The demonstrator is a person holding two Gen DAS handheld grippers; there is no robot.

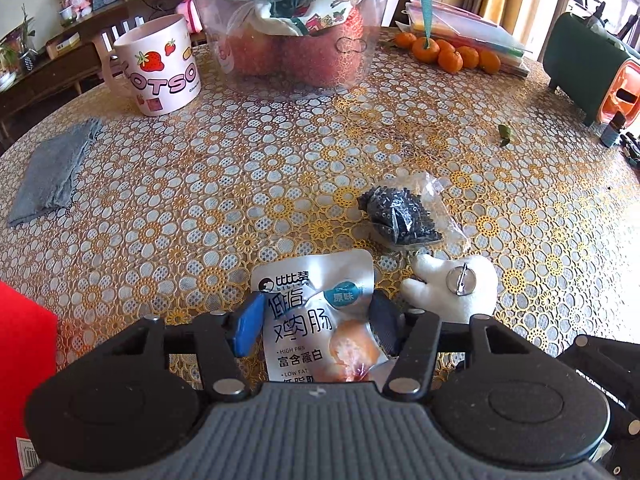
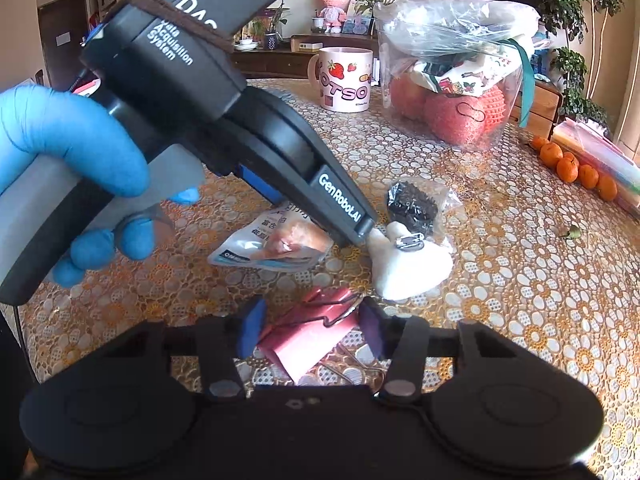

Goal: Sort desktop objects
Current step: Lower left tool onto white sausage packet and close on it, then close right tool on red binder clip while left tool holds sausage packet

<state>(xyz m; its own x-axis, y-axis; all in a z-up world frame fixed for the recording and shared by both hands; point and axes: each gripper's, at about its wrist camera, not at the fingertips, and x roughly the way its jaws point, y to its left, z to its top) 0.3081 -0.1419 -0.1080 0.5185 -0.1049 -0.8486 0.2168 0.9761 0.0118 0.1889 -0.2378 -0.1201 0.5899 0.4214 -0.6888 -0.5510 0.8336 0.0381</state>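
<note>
My left gripper [image 1: 314, 322] has its jaws on both sides of a silver snack packet [image 1: 316, 312] lying on the table; the packet also shows in the right wrist view [image 2: 276, 246]. My right gripper [image 2: 310, 326] has its jaws around a pink binder clip [image 2: 310, 330]. A white plush badge with a metal pin [image 1: 452, 284] lies right of the packet and in the right wrist view [image 2: 408, 260]. A clear bag of small black parts [image 1: 404, 216] lies beyond it, also seen from the right wrist [image 2: 414, 202].
A pink strawberry mug [image 1: 160, 64], a clear bag of apples [image 1: 296, 40], several mandarins [image 1: 448, 54] and a grey cloth [image 1: 52, 168] sit on the floral tablecloth. A green box [image 1: 592, 60] stands far right. A red object [image 1: 24, 360] is at the left edge.
</note>
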